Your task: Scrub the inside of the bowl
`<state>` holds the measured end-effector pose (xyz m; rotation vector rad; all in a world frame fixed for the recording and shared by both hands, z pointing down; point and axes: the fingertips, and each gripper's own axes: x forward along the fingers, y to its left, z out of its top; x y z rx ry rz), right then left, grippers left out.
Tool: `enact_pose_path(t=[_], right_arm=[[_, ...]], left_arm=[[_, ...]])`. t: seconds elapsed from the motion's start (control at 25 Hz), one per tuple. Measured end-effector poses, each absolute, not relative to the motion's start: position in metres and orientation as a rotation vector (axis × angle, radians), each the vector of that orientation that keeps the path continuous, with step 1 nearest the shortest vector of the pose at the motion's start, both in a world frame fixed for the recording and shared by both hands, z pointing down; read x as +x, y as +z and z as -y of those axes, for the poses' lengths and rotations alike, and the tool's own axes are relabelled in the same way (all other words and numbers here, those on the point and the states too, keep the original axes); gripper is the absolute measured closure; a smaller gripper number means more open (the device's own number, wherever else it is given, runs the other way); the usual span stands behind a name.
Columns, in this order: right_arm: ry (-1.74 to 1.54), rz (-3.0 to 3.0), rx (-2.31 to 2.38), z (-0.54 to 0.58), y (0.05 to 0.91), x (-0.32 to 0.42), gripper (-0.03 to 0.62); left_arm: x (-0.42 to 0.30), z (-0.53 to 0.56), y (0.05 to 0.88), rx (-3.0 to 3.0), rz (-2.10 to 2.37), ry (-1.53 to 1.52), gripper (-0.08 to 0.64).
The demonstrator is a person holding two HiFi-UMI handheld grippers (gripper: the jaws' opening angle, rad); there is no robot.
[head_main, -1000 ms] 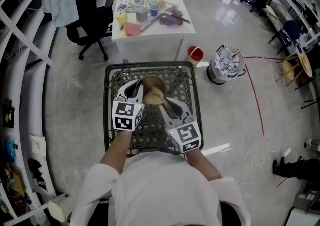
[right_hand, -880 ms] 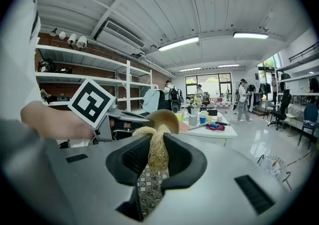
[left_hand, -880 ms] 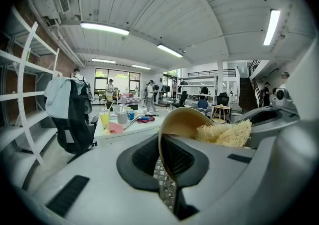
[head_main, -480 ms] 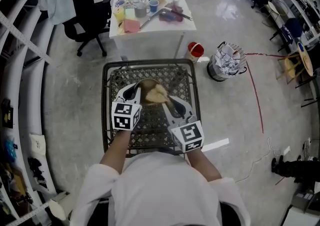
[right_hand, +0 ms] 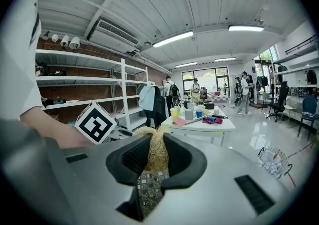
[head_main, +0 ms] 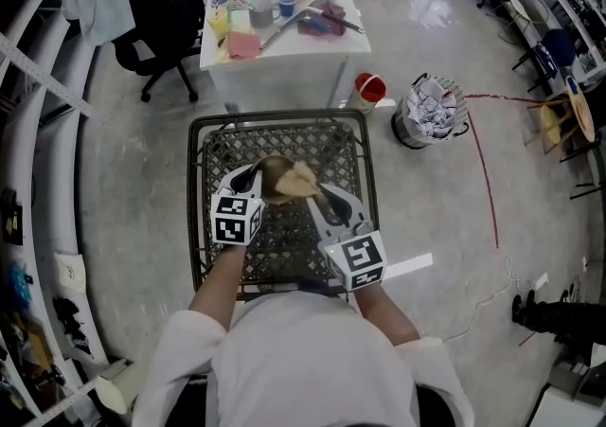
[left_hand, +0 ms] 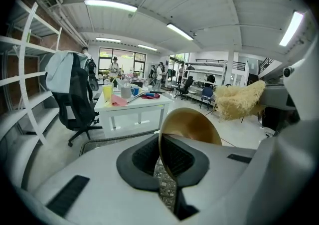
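Note:
A brown wooden bowl hangs tilted over the black wire-mesh table. My left gripper is shut on the bowl's near rim. In the left gripper view the bowl rises from between the jaws of the left gripper, its hollow facing right. A pale straw-coloured scrubber sits at the bowl's right side, and my right gripper is shut on it. In the right gripper view the scrubber is pinched between the jaws of the right gripper. The scrubber also shows at the right of the left gripper view.
A white table with cups, cloths and tools stands just beyond the mesh table. A black office chair is at its left, a red bucket and a full waste bin at its right. Shelving runs along the left.
The left gripper has sunk toward the mesh table with the bowl. The right gripper has shifted a little with the scrubber, which now sits at the bowl's right side instead of over its middle.

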<state>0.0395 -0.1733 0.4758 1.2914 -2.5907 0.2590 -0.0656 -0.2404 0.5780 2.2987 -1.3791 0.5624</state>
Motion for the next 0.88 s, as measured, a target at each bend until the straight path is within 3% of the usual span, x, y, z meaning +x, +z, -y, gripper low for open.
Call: enact_pose_path(t=[0.88], right_arm=[[0.355,2.522,1.259,0.190,0.514,0.053,0.506]], left_arm=[[-0.067,0.242,0.704,2.013,1.254,0.679,0.520]])
